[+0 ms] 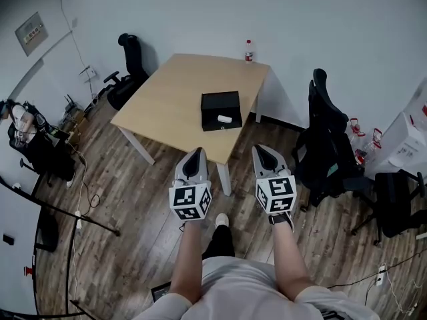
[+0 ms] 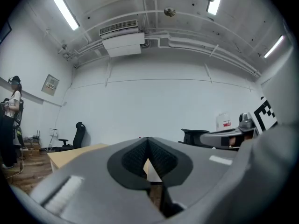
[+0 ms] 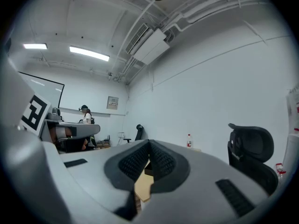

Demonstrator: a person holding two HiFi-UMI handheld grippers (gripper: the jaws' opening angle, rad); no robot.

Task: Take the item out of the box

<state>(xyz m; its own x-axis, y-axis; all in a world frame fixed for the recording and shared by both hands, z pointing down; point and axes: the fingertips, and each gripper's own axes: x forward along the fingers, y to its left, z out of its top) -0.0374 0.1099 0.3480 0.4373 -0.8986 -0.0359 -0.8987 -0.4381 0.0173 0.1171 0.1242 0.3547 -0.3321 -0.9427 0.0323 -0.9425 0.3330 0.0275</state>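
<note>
Before table, both tools level, shut

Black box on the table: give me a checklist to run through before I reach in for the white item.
1. Box open: ok. The white item shows inside the black box on the table.
2. Grippers at the box: not ok. The left gripper and right gripper hang short of the table's near edge.
3. Fingers apart for a grasp: not ok. Both pairs are shut, nothing between them.
4. Way in clear: ok. Only a bottle stands at the far edge.
5. Item loose in the box: cannot tell.
</note>
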